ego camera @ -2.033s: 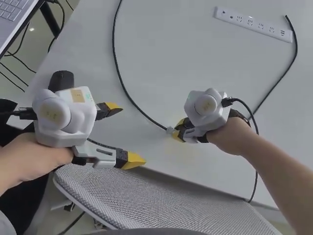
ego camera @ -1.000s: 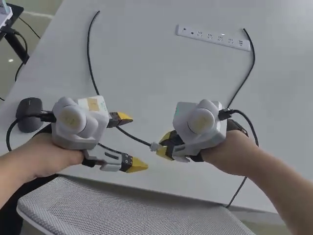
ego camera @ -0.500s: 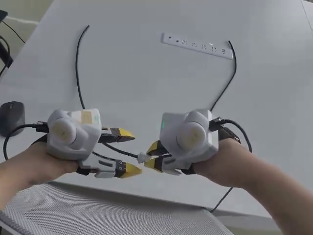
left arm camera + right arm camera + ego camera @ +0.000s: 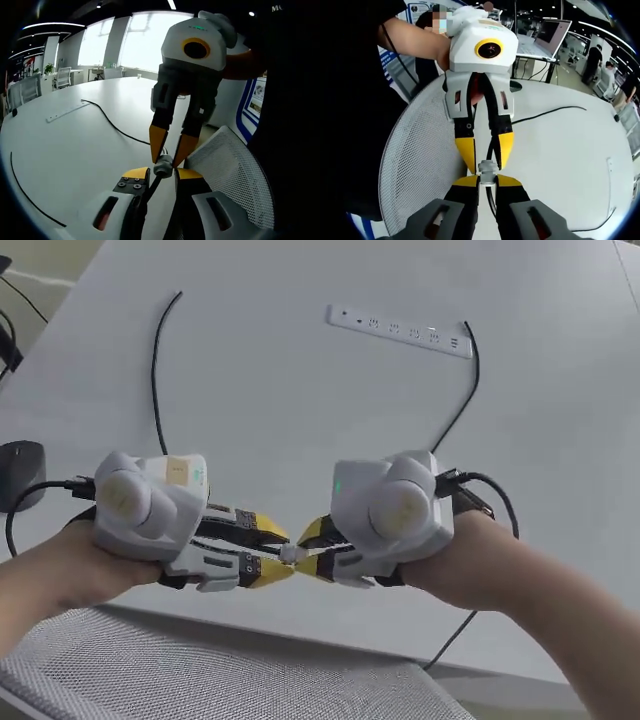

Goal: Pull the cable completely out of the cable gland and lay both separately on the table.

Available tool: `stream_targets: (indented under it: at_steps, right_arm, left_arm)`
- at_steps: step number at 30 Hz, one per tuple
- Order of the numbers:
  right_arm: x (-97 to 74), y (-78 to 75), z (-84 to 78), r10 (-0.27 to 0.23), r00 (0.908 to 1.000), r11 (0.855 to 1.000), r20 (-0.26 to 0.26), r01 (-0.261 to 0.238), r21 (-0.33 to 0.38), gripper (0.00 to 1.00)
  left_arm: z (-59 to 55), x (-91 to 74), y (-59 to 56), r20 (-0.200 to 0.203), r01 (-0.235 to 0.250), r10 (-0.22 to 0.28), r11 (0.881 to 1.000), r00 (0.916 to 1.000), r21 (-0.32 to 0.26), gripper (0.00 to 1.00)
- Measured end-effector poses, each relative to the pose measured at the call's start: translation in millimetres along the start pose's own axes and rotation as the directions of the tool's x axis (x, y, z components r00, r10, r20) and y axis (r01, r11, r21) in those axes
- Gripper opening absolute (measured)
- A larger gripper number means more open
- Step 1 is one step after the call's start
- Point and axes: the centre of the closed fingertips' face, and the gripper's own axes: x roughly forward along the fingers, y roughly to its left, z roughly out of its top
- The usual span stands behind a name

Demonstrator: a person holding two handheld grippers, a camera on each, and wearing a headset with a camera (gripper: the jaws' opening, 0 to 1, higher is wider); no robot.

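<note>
A small white cable gland (image 4: 292, 554) hangs over the near edge of the white table (image 4: 300, 410), held between the two grippers. My right gripper (image 4: 308, 552) is shut on the gland (image 4: 487, 169). My left gripper (image 4: 275, 555) faces it tip to tip and is shut on the black cable (image 4: 152, 189) just behind the gland (image 4: 163, 168). From there the cable (image 4: 155, 390) runs back across the table to a free end at the far left. In the right gripper view the cable (image 4: 492, 145) passes between the left gripper's yellow fingers.
A white power strip (image 4: 400, 330) lies at the far side of the table, and its black lead curves down past my right wrist. A dark mouse (image 4: 20, 460) sits at the left edge. A grey mesh chair (image 4: 200, 670) is below the table's near edge.
The two grippers have come together at the table's near edge. The left gripper's jaws, wide open earlier, have closed onto the cable beside the gland. The right gripper stayed shut on the gland.
</note>
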Motion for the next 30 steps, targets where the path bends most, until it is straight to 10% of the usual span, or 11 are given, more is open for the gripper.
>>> stream_targets:
  at_steps: [30]
  right_arm:
    - [-12.7, 10.8, -8.4, 0.007, 0.9999, 0.995, 0.014, -0.006, -0.101, 0.06]
  left_arm:
    - [8.9, 10.6, -18.3, -0.043, 0.001, 0.002, 0.999, 0.9991, 0.054, 0.16]
